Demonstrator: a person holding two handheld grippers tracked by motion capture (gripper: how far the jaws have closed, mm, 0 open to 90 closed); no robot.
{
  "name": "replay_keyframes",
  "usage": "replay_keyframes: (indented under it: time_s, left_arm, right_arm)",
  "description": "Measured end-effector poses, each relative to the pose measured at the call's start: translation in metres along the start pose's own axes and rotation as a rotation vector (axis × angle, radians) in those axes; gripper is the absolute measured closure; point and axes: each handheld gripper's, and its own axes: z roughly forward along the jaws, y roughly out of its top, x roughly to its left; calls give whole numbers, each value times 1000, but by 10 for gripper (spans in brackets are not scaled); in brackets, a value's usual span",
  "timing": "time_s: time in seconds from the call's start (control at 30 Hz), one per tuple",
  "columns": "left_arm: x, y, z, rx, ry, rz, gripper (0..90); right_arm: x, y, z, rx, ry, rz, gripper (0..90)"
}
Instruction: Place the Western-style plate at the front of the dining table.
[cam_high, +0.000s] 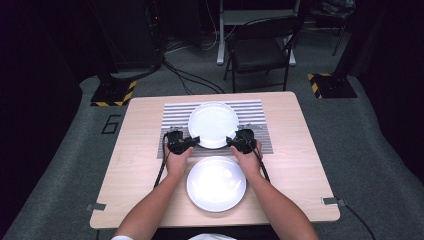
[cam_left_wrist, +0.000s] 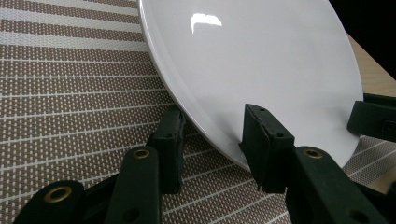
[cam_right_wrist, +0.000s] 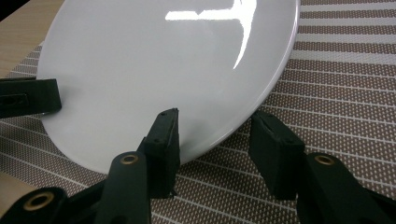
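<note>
High view: a person's two forearms reached in from the near edge of a pale wooden bench (cam_high: 135, 165), each hand carrying a set of black tongs to a white plate.
Far plate (cam_high: 214, 124): it sat on a striped placemat (cam_high: 175, 114) toward the far half of the bench, with the tongs at its near rim on either side.
Near plate (cam_high: 216, 183): a second white plate lay on bare wood between the two wrists, just short of the placemat and untouched.
Left tongs (cam_high: 192, 142): clamped on the far plate's near-left rim; the left gripper view had one jaw under the rim and one on the glossy face (cam_left_wrist: 261, 60), and the plate looked tilted up off the woven mat (cam_left_wrist: 70, 107) on that side.
Right tongs (cam_high: 233, 142): clamped on the near-right rim; the right gripper view showed one jaw over the plate (cam_right_wrist: 154, 60) and the other beneath its edge, above the mat (cam_right_wrist: 336, 88).
Lift: whether the plate had fully cleared the placemat could not be told, though both gripper views suggested that it had.
Background: a dark folding chair (cam_high: 260, 47) stood on grey carpet beyond the bench.
</note>
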Motion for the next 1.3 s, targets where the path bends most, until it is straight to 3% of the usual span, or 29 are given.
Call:
replay_keyframes:
  time_s: [0.7,1.3]
  left_arm:
    - [5,0,3,22,22,-11,593]
    - [4,1,9,45,33,-7,593]
  right_arm:
    - [3,1,7,32,1,-3,527]
    - [-3,1,14,65,0,21,526]
